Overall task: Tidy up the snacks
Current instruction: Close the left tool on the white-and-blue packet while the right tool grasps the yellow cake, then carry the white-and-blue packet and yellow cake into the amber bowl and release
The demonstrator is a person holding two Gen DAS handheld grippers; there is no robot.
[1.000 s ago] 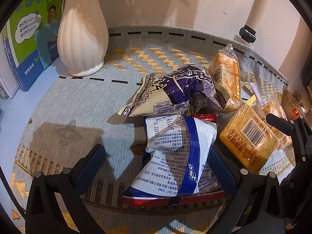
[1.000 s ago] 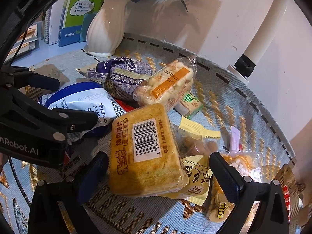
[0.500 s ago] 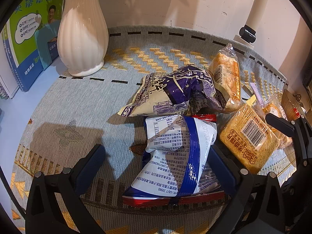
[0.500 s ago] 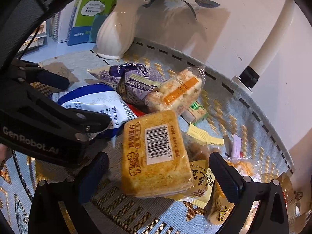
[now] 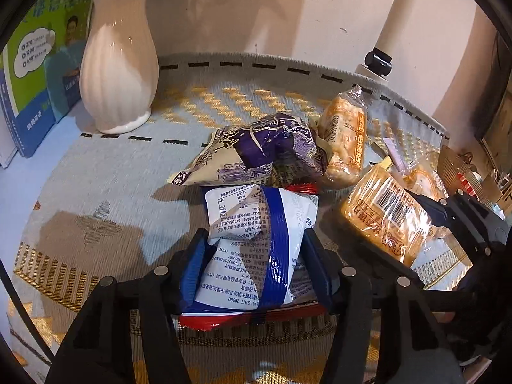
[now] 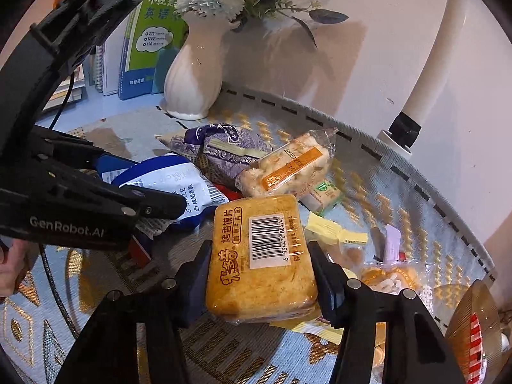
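our left tongs (image 5: 256, 265) are closing on the blue-and-white snack bag (image 5: 256, 249), which lies on the woven mat (image 5: 105, 176); both pads already press its sides and the foil crumples between them. our right tongs (image 6: 260, 275) are closing on the toasted bun-slice pack (image 6: 260, 256), barcode up, its edges touching both pads; whether it is off the mat we cannot tell.

just behind the blue-and-white bag lies a purple snack bag (image 5: 265, 153), touching it, with a red packet edge (image 5: 302, 187) peeking out between them. a clear pack with an orange label (image 6: 288, 166) leans against the purple bag. near it sit a small green-and-white sweet (image 6: 323, 193), a yellow wrapper (image 6: 332, 232), a lilac wrapper (image 6: 392, 243) and a clear bag of pale nuts (image 6: 393, 283).

the mat covers a pale blue worktop (image 6: 105, 105). at its back edge stands a white ribbed vase (image 5: 118, 64) with flowers (image 6: 211, 0), books (image 6: 150, 38) beside it. a person's hand (image 6: 9, 265) shows at the left edge of the right view.
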